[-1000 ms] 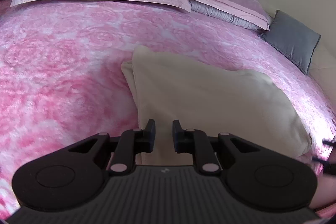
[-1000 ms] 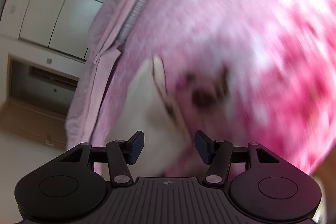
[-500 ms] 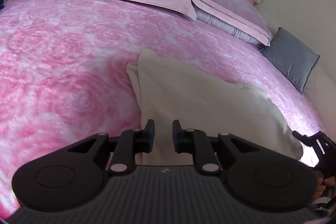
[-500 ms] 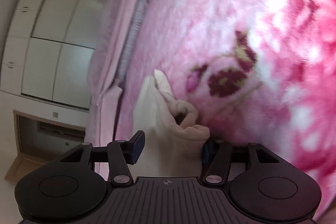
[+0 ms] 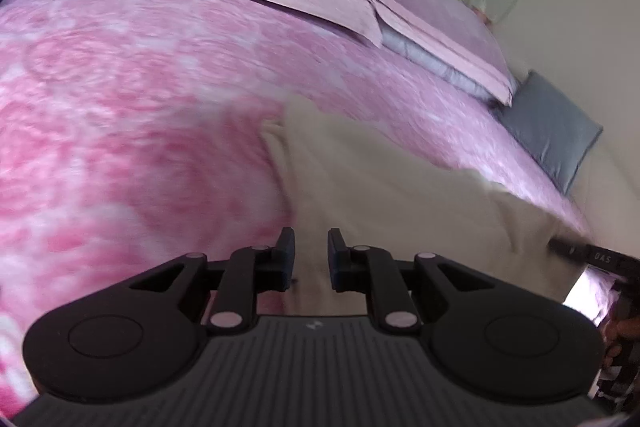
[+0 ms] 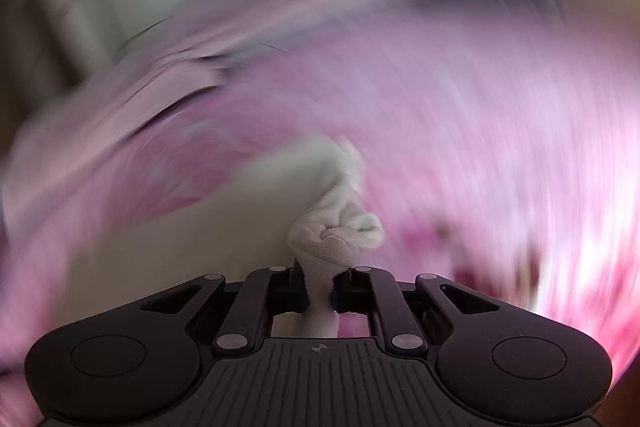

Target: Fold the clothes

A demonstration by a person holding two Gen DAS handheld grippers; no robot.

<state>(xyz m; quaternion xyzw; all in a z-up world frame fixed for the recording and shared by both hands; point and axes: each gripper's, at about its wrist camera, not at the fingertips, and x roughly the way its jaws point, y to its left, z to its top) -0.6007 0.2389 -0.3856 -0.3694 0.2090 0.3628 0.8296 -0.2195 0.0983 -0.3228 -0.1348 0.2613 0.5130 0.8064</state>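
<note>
Right gripper [image 6: 320, 287] fingers closing, pinching cream garment [image 6: 336, 231]; left gripper [image 5: 311, 251] angled down, fingers slightly apart, empty.

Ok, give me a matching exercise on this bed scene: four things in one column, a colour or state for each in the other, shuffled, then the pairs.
Things:
1. cream garment
2. small cushion
3. bedspread
4. right gripper

Colour or state:
A. grey, at the bed's far edge
B. pink with a rose pattern
C. jaws closing on a bunched corner of cloth
D. lying spread on the bed

Pairs: 1-D, 2-A, 3-B, 4-C
</note>
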